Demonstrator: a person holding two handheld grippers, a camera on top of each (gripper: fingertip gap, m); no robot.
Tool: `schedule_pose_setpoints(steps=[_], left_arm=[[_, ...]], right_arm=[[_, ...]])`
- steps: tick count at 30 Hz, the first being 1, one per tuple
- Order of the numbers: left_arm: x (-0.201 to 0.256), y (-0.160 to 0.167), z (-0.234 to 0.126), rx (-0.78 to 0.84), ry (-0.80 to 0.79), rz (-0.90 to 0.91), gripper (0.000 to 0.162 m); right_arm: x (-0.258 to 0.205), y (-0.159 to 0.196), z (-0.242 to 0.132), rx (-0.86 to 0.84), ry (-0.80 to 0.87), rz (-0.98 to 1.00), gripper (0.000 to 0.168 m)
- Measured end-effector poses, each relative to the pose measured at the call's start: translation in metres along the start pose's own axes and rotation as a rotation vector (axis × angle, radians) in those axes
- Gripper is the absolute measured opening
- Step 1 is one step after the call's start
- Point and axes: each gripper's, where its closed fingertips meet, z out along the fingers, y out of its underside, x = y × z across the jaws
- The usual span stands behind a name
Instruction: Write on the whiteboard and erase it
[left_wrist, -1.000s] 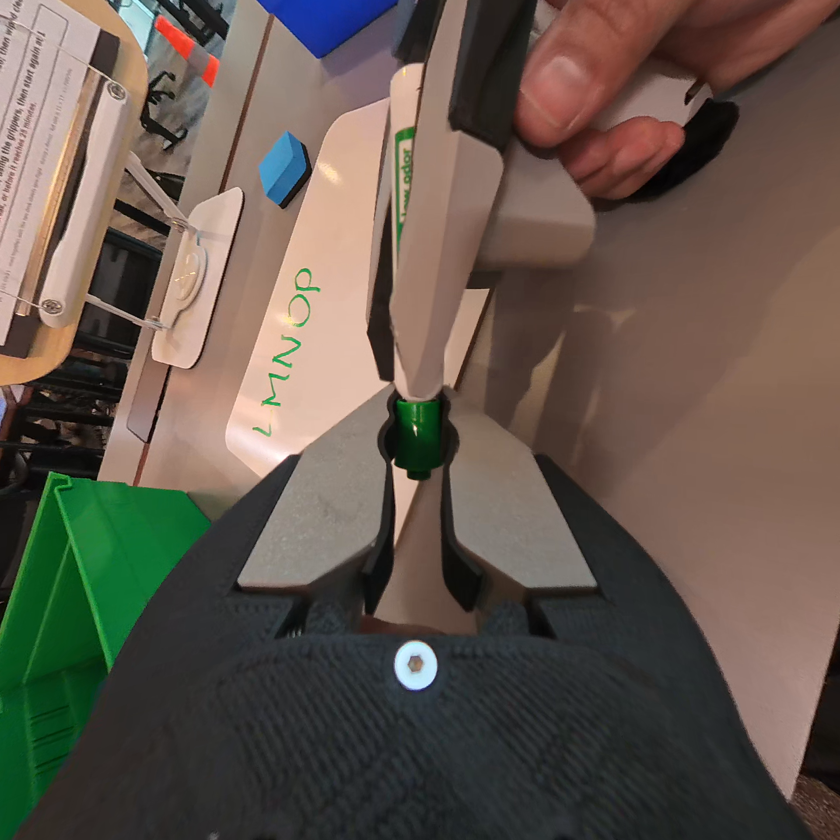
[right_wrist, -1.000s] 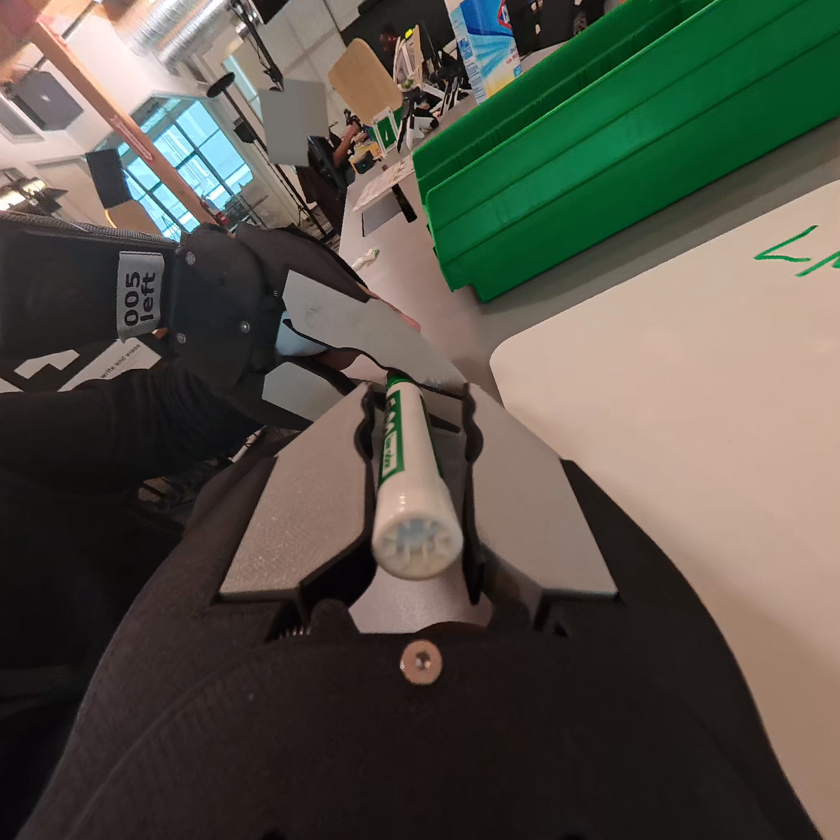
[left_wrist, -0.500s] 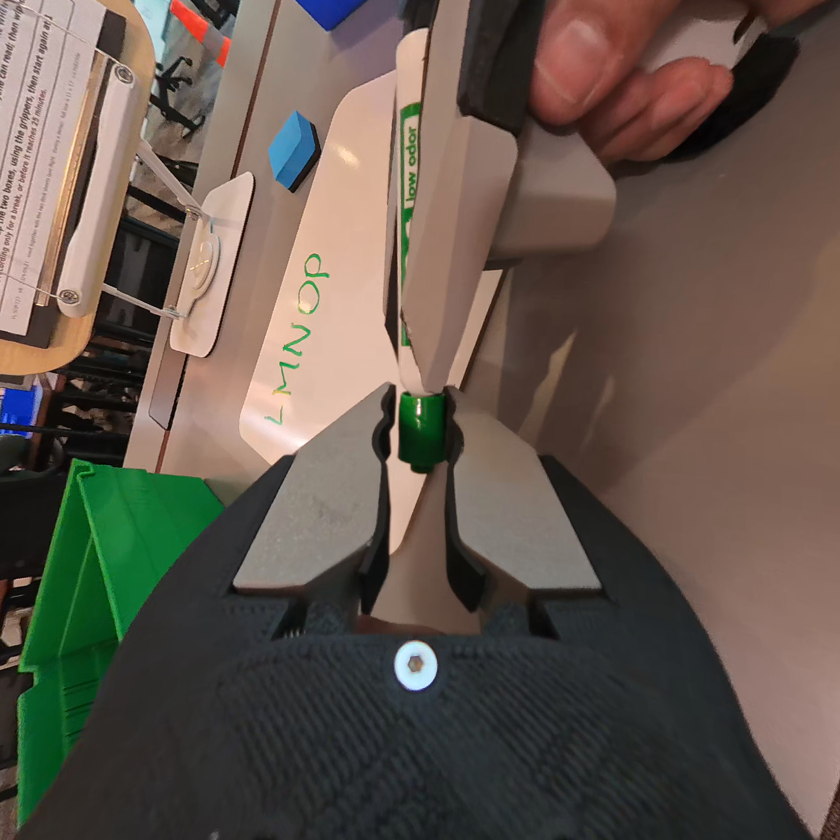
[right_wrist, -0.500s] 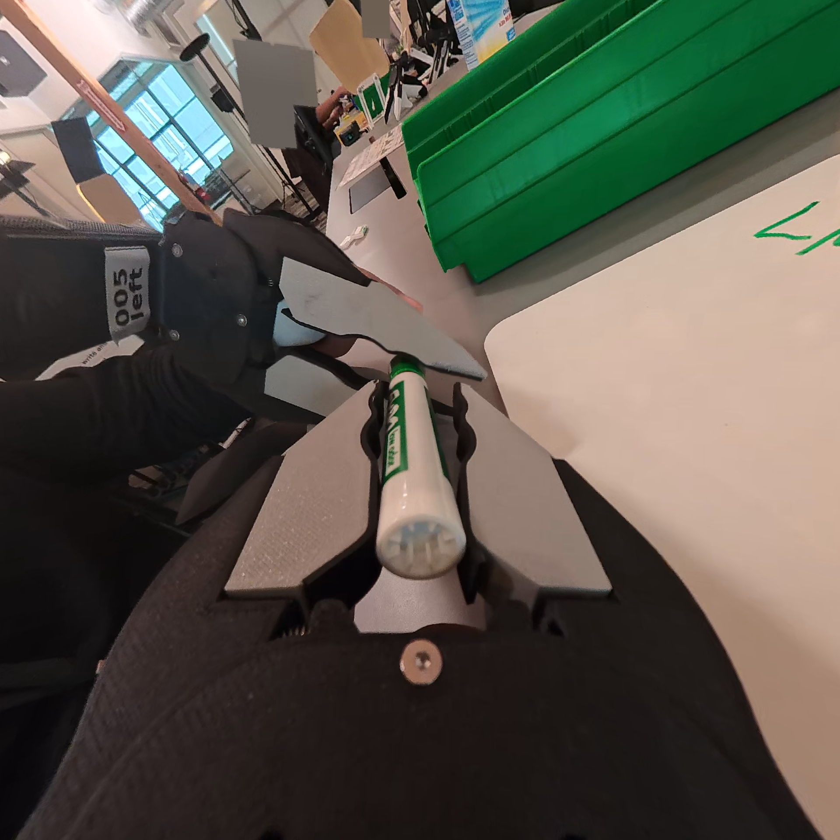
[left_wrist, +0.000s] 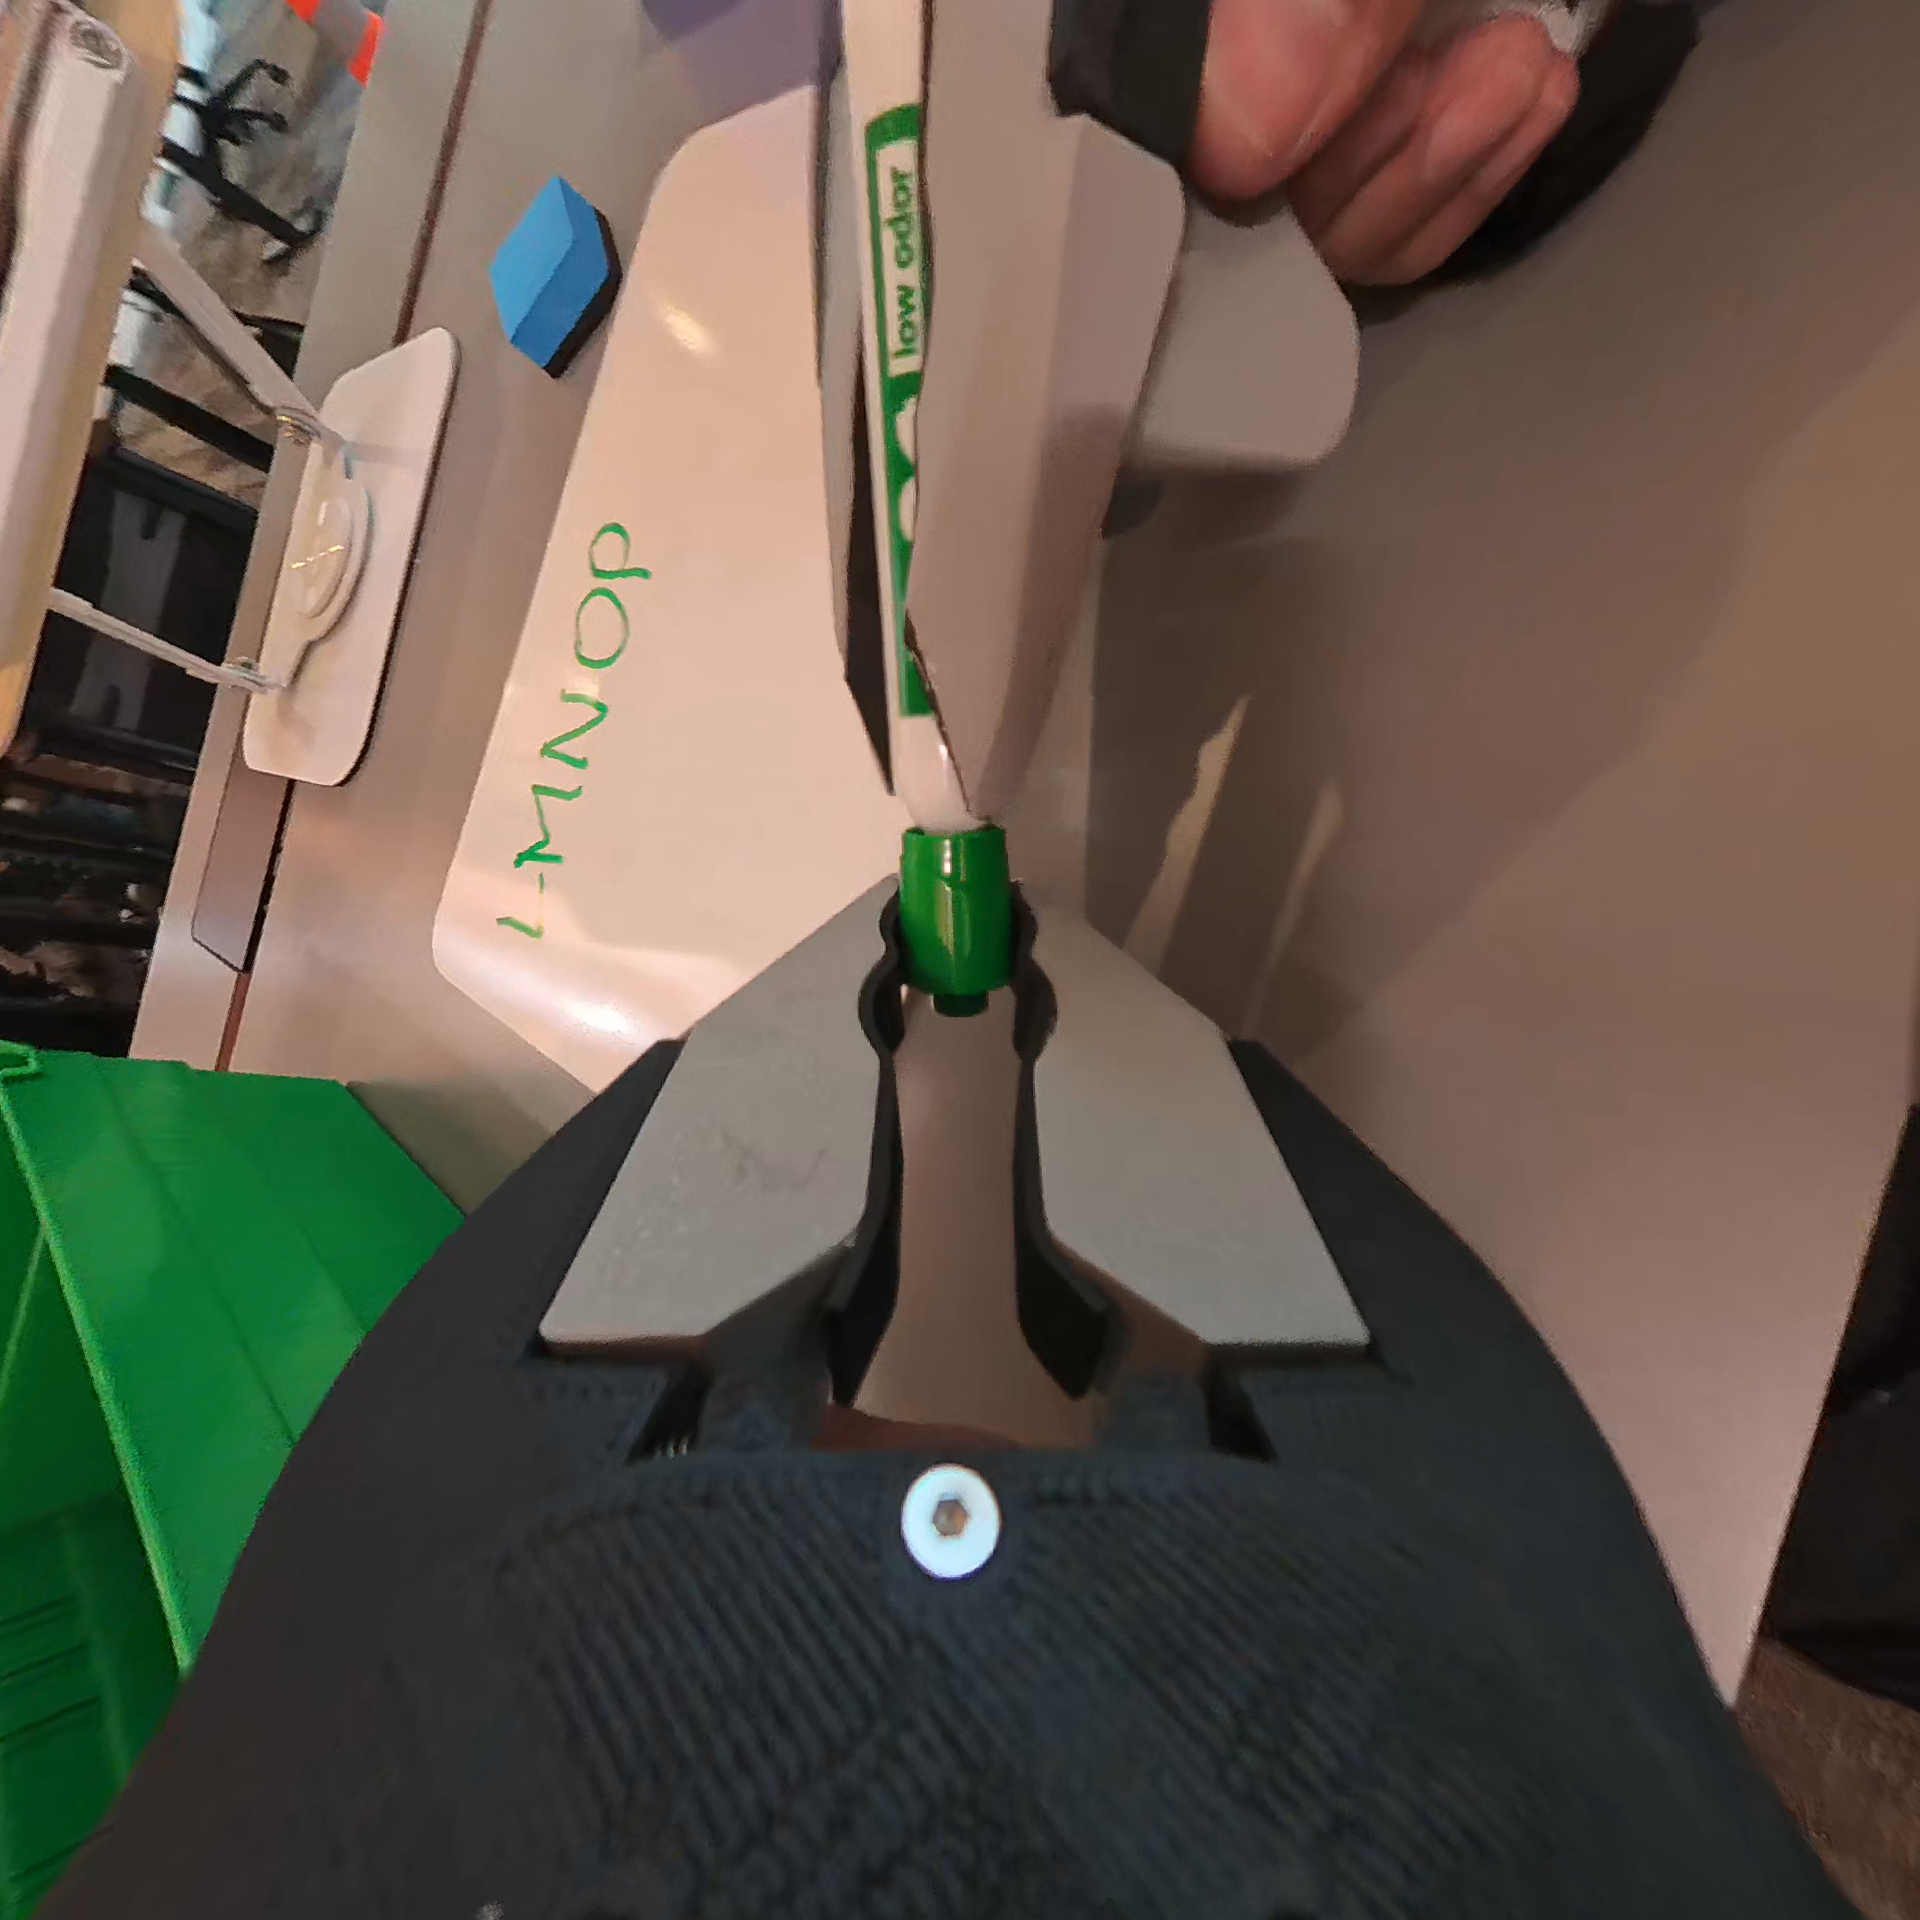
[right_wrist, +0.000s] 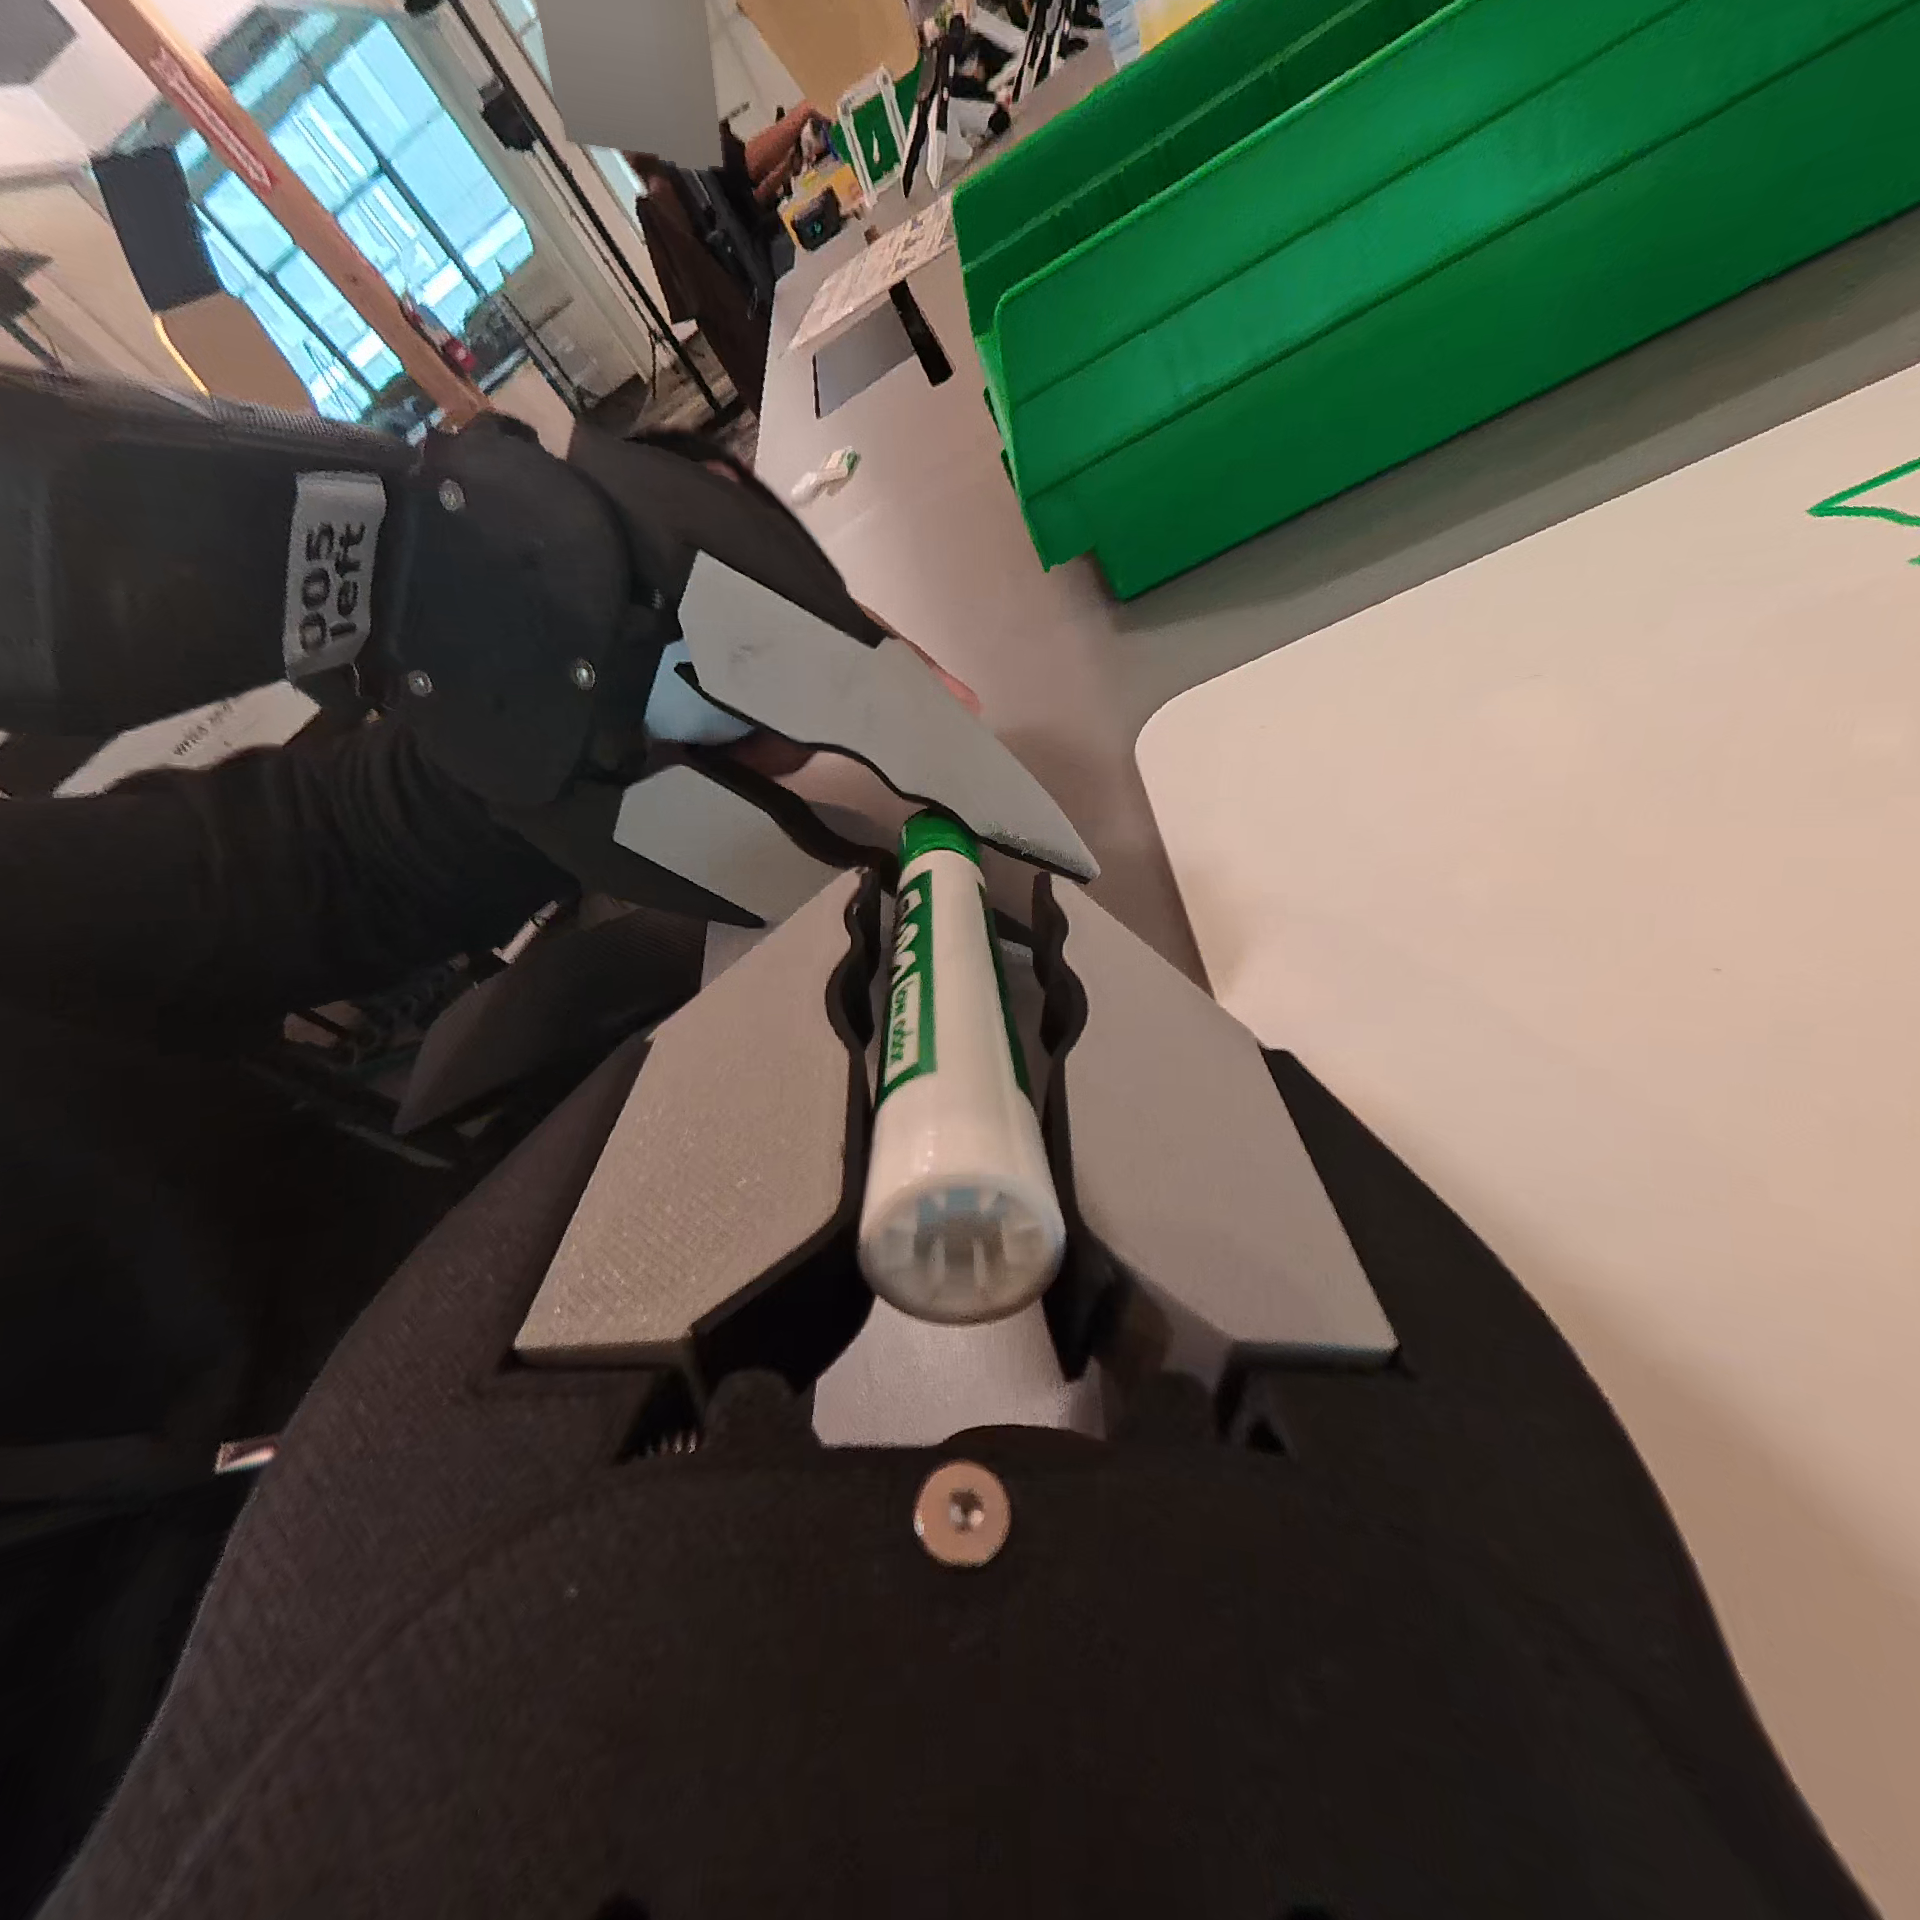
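Observation:
My left gripper (left_wrist: 951, 940) is shut on the green cap (left_wrist: 951, 909), pinched at the very fingertips. The cap sits on the tip of the white and green marker (right_wrist: 951, 1049). My right gripper (right_wrist: 951, 894) is shut on the marker's barrel, with the butt end facing its camera. The two grippers face each other tip to tip over the table, beside the whiteboard's near corner. The whiteboard (left_wrist: 727, 623) lies flat and bears green letters (left_wrist: 582, 727); it also shows in the right wrist view (right_wrist: 1558, 987). A blue eraser (left_wrist: 556, 275) lies beyond the board's far end.
Green bins (right_wrist: 1403, 260) stand along the board's far side; one also shows in the left wrist view (left_wrist: 156, 1299). A white stand base (left_wrist: 343, 561) sits by the eraser. A hand (left_wrist: 1382, 114) holds the right gripper. Grey table (left_wrist: 1507, 935) lies to the right. The grippers are tip to tip, or close to it. The blue eraser (left_wrist: 556, 275) is about equally far from each gripper, around 30 cm.
The cap now sits farther out at the left fingertips than a second ago. Both grippers have kept their hold and shifted slightly together.

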Motion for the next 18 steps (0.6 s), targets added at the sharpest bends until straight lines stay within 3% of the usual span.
schedule_pose_setpoints(steps=[4,9,18], left_arm=[[0.004,0.006,-0.005,-0.088,0.079,0.084,0.013],[0.025,0.006,-0.014,-0.105,0.343,-0.028,0.012],[0.023,0.01,0.008,-0.154,0.107,0.044,0.013]], right_arm=[[-0.004,0.006,0.004,-0.053,0.035,-0.111,0.028],[-0.017,0.005,0.006,-0.054,0.031,-0.238,0.028],[-0.007,0.009,0.006,-0.062,0.015,-0.087,0.027]])
